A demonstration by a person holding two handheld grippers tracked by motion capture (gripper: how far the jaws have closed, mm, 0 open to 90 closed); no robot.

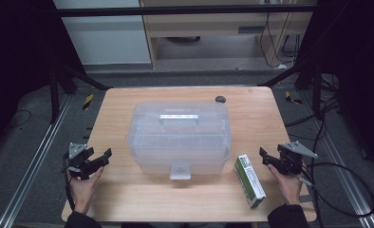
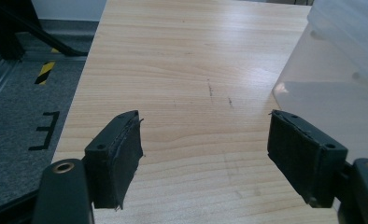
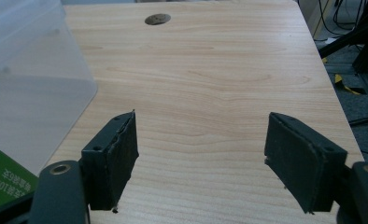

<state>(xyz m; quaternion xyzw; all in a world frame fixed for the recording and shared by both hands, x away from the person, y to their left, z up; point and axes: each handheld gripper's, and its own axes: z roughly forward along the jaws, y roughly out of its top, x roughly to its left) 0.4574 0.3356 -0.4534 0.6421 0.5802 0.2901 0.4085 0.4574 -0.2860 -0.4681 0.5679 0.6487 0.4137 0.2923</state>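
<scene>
Storage box (image 1: 179, 138) sits latched mid-table, carton (image 1: 249, 180) beside it; left gripper (image 1: 96, 160) and right gripper (image 1: 269, 157) flank, jaws wide, empty, likely staged.

Bare table (image 1: 128, 114) either side of the central storage box (image 1: 179, 137)

table (image 1: 128, 199): light wood | cable hole (image 1: 220, 99): far edge | floor (image 1: 28, 142): grey carpet

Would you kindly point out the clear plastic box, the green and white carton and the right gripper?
clear plastic box (image 1: 179, 137): high view, lid top.
green and white carton (image 1: 249, 179): high view, its upper face.
right gripper (image 1: 266, 158): high view, between its open jaw tips.
</scene>
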